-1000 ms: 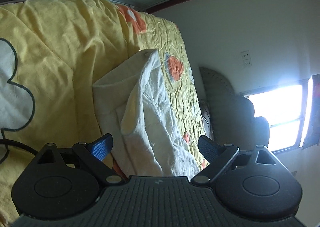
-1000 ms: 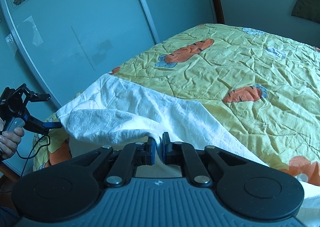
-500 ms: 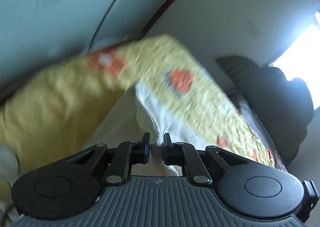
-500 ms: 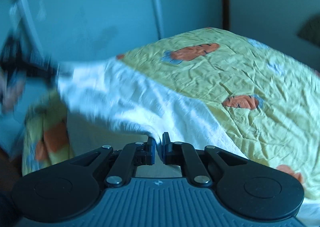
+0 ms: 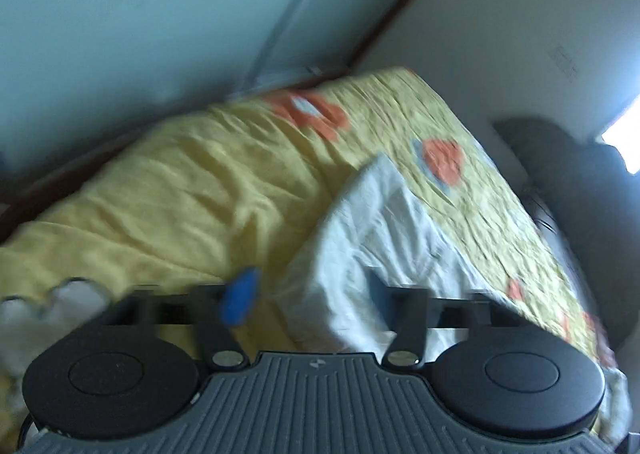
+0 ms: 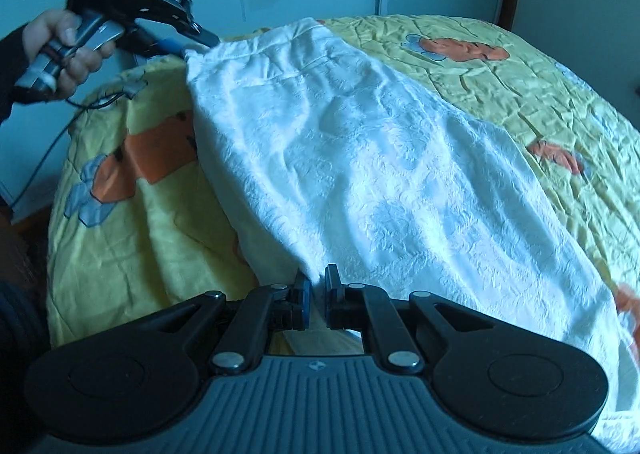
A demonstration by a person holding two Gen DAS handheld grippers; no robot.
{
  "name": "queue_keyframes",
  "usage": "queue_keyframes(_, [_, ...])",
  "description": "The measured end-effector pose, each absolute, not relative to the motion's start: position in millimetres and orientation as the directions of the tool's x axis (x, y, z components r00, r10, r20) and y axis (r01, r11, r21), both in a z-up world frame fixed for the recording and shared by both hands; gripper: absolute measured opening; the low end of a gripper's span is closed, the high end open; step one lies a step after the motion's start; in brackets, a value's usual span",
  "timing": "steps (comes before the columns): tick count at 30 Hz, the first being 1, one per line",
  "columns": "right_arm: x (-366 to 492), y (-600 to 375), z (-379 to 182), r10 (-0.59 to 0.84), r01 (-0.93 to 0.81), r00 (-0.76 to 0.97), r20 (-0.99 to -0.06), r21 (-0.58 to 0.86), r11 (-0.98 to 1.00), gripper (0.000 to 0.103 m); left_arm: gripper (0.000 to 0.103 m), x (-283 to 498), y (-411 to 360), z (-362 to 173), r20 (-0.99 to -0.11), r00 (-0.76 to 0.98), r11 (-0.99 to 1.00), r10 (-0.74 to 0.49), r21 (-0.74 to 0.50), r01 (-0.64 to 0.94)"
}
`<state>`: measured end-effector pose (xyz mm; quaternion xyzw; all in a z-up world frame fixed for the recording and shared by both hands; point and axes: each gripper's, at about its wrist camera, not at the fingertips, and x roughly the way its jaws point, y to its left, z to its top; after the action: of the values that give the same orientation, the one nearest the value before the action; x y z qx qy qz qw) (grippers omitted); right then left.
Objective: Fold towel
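Lying across the yellow carrot-print bedspread (image 6: 520, 85), the white towel (image 6: 380, 181) stretches from the corner of the bed near the cabinet doors down toward our right gripper (image 6: 315, 296). We keep that gripper's jaws pinched tight on the towel's near edge, the cloth rising out from between the two pads. At the far corner of the towel our left gripper (image 5: 306, 296) meets the cloth; from the right wrist view its tips (image 6: 196, 39) sit right at that corner. We are opening its jaws now, and in the blurred left wrist view the towel (image 5: 376, 238) lies between the spread fingers without either pad pressing on it. Our left hand (image 6: 68, 49) grips the handle, a cable trailing below it over the bed's edge.
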<state>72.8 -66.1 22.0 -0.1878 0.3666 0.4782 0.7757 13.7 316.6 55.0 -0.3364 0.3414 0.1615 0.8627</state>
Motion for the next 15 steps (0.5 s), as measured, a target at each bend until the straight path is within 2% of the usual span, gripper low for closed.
queue_keyframes(2, [73, -67, 21, 0.606, -0.875, 0.274, -0.746, 0.068, 0.479, 0.007, 0.075, 3, 301, 69, -0.683, 0.728, 0.738, 0.064, -0.458, -0.494])
queue_keyframes(4, [73, -67, 21, 0.608, -0.872, 0.276, -0.744, 0.072, 0.484, 0.007, 0.075, -6, 281, 82, -0.642, 0.767, 0.741, 0.006, -0.512, -0.435])
queue_keyframes(8, [74, -69, 20, 0.619, -0.863, 0.271, -0.737, 0.099, 0.495, 0.007, 0.075, -3, 211, 70, -0.562, 0.756, 0.658, -0.337, -0.715, -0.238])
queue_keyframes(10, [76, -71, 21, 0.626, -0.858, 0.271, -0.731, 0.112, 0.502, 0.006, 0.075, 10, 175, 54, -0.562, 0.686, 0.604, -0.462, -0.766, -0.22])
queue_keyframes(15, [72, -77, 28, 0.646, -0.847, 0.295, -0.704, 0.119, 0.518, 0.006, 0.073, 37, 143, 29, -0.558, 0.642, 0.507, -0.525, -0.812, -0.29])
